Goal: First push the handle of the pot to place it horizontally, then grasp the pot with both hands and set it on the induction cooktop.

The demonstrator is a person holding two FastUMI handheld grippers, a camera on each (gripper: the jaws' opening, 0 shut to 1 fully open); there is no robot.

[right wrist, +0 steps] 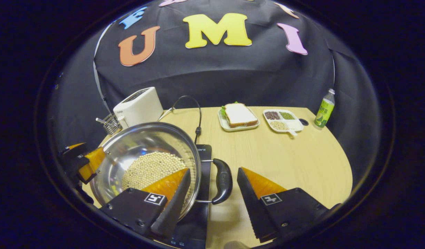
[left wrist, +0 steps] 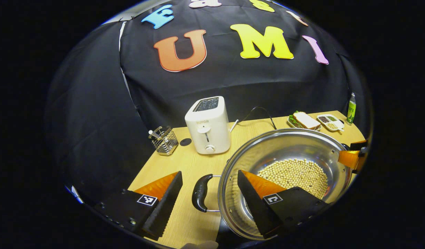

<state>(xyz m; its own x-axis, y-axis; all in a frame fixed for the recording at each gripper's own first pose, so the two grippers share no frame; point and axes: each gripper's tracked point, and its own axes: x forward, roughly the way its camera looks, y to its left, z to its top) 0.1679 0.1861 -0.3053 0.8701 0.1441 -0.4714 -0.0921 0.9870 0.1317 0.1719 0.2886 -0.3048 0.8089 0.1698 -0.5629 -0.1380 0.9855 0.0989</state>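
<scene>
So the pot [right wrist: 146,166] full of beans sits on the induction cooktop [right wrist: 198,207], around 7 o'clock on the surface [right wrist: 285,155]. Left hand-held gripper [left wrist: 209,197] is wide open around the left handle [left wrist: 201,193], not squeezing it. Right hand-held gripper [right wrist: 212,193] is the same, gaping around the right handle [right wrist: 222,180].

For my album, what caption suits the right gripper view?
Open right gripper straddling the bean-filled pot's black handle over the cooktop.
</scene>
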